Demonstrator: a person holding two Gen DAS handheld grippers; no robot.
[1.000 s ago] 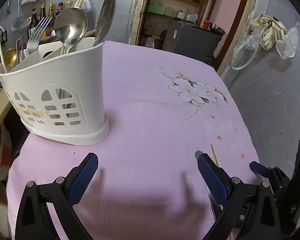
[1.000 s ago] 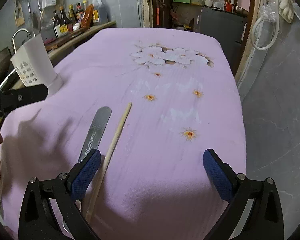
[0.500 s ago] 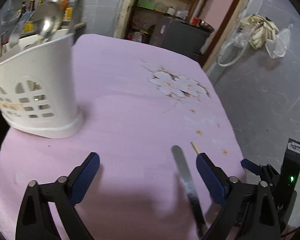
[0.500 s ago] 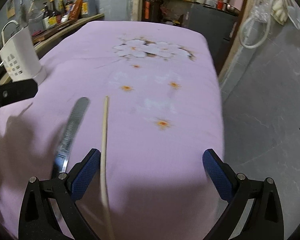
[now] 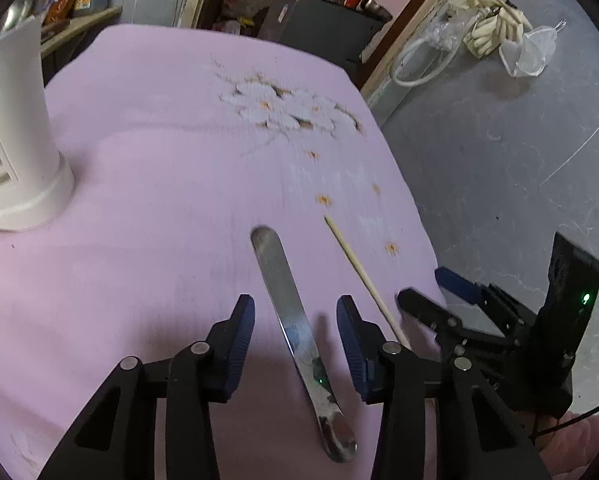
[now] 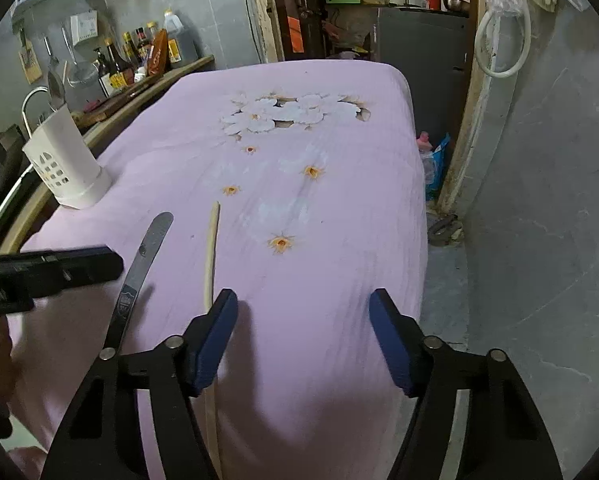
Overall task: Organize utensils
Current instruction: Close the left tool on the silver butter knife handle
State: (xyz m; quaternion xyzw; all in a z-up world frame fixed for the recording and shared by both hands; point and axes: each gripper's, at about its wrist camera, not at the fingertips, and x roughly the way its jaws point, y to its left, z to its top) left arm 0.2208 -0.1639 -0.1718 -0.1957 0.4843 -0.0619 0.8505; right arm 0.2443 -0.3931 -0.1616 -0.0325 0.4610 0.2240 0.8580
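Note:
A flat steel utensil (image 5: pixel 287 312) lies on the pink cloth, and a wooden chopstick (image 5: pixel 359 272) lies just to its right. My left gripper (image 5: pixel 295 324) hovers over the utensil. Its jaws are closing with the handle between them, and the pads are clear of it. In the right wrist view my right gripper (image 6: pixel 303 320) is also closing. The chopstick (image 6: pixel 211 248) runs under its left finger (image 6: pixel 215 336), with only bare cloth between the pads. The white utensil holder (image 6: pixel 65 168) stands at the table's left edge.
The cloth-covered table (image 6: pixel 319 208) drops off to a grey floor on the right. Bottles and hanging kitchen tools line a counter behind the holder (image 5: pixel 11 140). My right gripper (image 5: pixel 421 284) sits close beside the left one. A dark cabinet stands past the far end.
Both pairs of jaws have narrowed. My left gripper swung right and down over the steel utensil, and the holder slid to the picture's left edge. My right gripper shifted so the chopstick now passes under its left finger.

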